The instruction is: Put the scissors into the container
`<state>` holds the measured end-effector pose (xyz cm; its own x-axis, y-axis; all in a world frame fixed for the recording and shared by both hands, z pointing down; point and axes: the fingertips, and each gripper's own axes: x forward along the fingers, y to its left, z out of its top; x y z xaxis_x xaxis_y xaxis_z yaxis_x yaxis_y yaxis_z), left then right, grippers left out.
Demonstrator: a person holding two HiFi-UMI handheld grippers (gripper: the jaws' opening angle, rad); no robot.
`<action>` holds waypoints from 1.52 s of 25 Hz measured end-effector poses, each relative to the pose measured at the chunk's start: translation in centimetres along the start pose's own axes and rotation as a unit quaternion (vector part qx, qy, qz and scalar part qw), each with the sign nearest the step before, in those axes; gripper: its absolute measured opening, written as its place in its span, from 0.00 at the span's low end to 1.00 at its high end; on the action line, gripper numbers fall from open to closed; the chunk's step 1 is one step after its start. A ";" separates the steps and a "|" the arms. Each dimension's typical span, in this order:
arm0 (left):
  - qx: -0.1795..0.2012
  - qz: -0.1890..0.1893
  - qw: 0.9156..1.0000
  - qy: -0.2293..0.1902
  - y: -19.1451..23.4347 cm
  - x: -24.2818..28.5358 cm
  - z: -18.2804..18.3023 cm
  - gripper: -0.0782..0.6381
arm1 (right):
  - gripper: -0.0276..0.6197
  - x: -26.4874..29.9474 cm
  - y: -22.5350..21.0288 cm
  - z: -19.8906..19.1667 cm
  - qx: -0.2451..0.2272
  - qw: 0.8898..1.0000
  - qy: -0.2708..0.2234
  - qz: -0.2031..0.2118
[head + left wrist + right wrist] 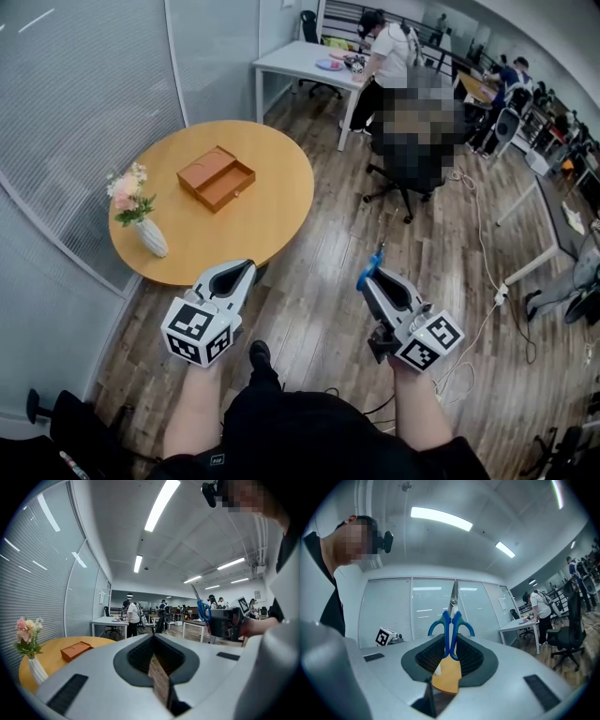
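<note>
Wood floor spreads under you, with one round desk (267, 220) ahead on your left. On it lie one orange container (216, 178), open, with two shallow halves side by side, and one white vase (151, 237) of flowers near the desk's left edge, well apart from the container. You hold two tongs above the floor, short of the desk. Your left tongs (249, 266) are closed together with nothing between them. Your right tongs (367, 279) are clamped on the one pair of scissors (451, 626), gripping its blue handles, with the blades pointing up and away from you.
</note>
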<state>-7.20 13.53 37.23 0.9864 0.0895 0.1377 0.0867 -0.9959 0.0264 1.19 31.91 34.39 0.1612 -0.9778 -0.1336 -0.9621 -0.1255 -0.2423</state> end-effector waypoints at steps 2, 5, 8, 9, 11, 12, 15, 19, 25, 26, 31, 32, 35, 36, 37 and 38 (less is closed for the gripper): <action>-0.006 -0.004 1.000 0.001 1.8 1.3 -0.1 0.13 | 0.18 1.7 -1.3 -0.2 0.003 1.000 0.004 -0.005; -0.010 -0.004 1.000 0.005 5.2 3.1 -0.2 0.13 | 0.18 5.2 -3.2 -0.5 0.010 1.000 0.009 -0.006; -0.010 0.002 1.000 0.007 9.2 4.7 0.1 0.13 | 0.18 9.7 -4.3 -1.1 0.011 1.000 0.021 0.004; -0.012 0.003 1.000 0.006 10.5 5.1 0.3 0.13 | 0.18 11.2 -4.5 -1.5 0.011 1.000 0.026 0.009; -0.015 0.006 1.000 0.005 13.1 5.7 0.5 0.13 | 0.18 14.4 -4.8 -2.1 0.014 0.999 0.032 0.018; -0.016 0.006 1.000 0.006 14.3 5.9 0.5 0.13 | 0.18 15.9 -4.9 -2.3 0.016 0.999 0.034 0.022; -0.016 0.008 1.000 0.004 17.7 6.4 0.8 0.13 | 0.18 20.0 -4.9 -2.7 0.017 0.999 0.039 0.033; -0.020 0.005 1.000 -0.004 21.1 6.7 1.5 0.13 | 0.18 24.1 -4.7 -2.7 0.008 0.998 0.046 0.042; -0.026 0.016 0.999 -0.019 24.8 7.1 1.6 0.13 | 0.18 27.5 -5.2 -2.5 -0.007 0.998 0.050 0.049; -0.026 0.021 0.999 -0.022 25.3 7.1 1.7 0.13 | 0.18 28.0 -5.4 -2.4 -0.009 0.997 0.051 0.051; -0.030 0.038 0.999 -0.023 27.7 7.9 2.0 0.13 | 0.18 31.1 -6.6 -2.2 -0.005 0.996 0.057 0.070; -0.032 0.042 0.998 -0.020 28.2 8.2 1.8 0.13 | 0.18 31.8 -7.0 -2.4 -0.003 0.995 0.058 0.075; -0.039 0.056 0.998 -0.011 29.8 9.6 1.0 0.13 | 0.18 33.9 -8.6 -3.1 0.003 0.993 0.064 0.095; -0.039 0.061 0.997 -0.010 30.2 10.2 1.0 0.13 | 0.18 34.4 -9.3 -3.4 0.003 0.992 0.068 0.103; -0.038 0.067 0.997 -0.008 30.5 10.9 1.0 0.13 | 0.18 35.0 -10.1 -3.5 0.004 0.991 0.071 0.110; -0.037 0.074 0.997 -0.007 30.9 11.6 1.1 0.13 | 0.18 35.7 -11.0 -3.5 0.006 0.990 0.072 0.118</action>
<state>7.14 -16.24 38.52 0.9897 -0.0591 0.1308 -0.0699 -0.9944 0.0796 16.76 -2.16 35.65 -0.1024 -0.9935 -0.0499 -0.9661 0.1112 -0.2330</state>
